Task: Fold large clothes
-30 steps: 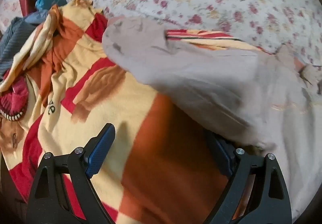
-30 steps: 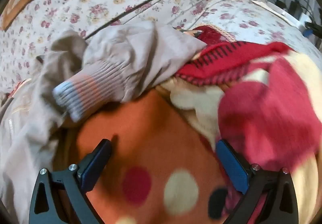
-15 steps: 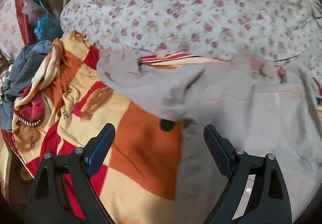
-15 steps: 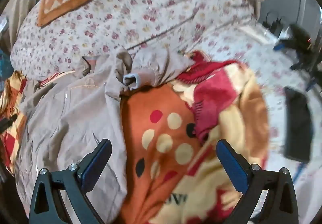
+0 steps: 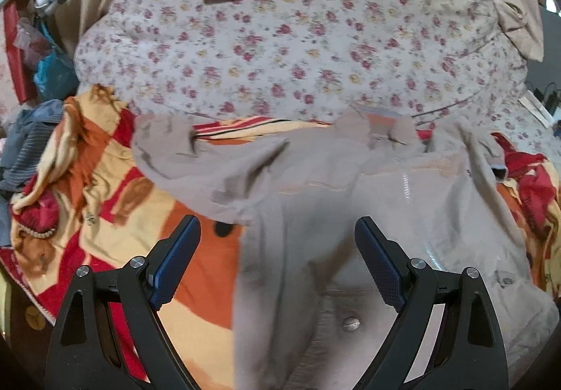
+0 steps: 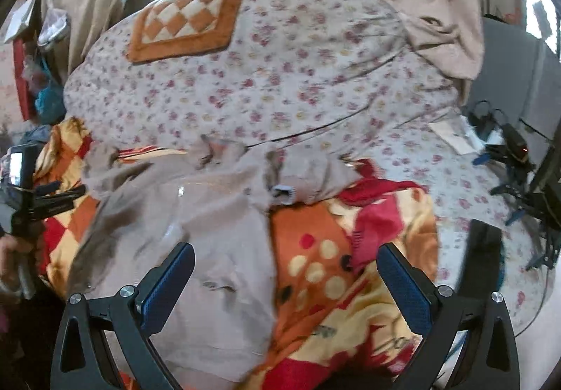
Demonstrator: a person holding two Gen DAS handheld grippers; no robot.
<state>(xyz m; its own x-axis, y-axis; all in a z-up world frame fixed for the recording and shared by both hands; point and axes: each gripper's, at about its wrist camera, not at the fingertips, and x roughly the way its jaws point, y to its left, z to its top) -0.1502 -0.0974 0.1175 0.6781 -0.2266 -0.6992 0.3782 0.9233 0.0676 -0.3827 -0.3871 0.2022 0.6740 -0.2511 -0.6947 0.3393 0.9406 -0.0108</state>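
A beige zip-front jacket (image 5: 350, 200) lies spread on a patterned fleece blanket (image 5: 115, 214) of orange, red and cream, which covers the near part of a bed. In the left wrist view the jacket fills the centre and the 3 to 6 o'clock area, its zipper (image 5: 405, 184) running up toward 1 o'clock and a metal snap button (image 5: 350, 322) showing near the hem at 6 o'clock. One sleeve (image 5: 196, 158) reaches out toward 10 o'clock across the blanket. The left gripper (image 5: 277, 262) hangs above the jacket's lower body, jaws spread wide, nothing between them.

In the right wrist view the jacket (image 6: 196, 221) sits from centre toward 8 o'clock, and a sleeve with a ribbed blue-grey cuff (image 6: 284, 193) lies bunched just above centre. The right gripper (image 6: 285, 281) is also spread wide and empty, over the jacket's edge and the blanket's dotted orange patch (image 6: 315, 267).

Behind, at 12 o'clock, a floral quilt (image 6: 280, 74) is heaped up, with an orange checkered mat (image 6: 186, 25) on top. At 9 o'clock the other gripper (image 6: 31, 193) shows, blurred.
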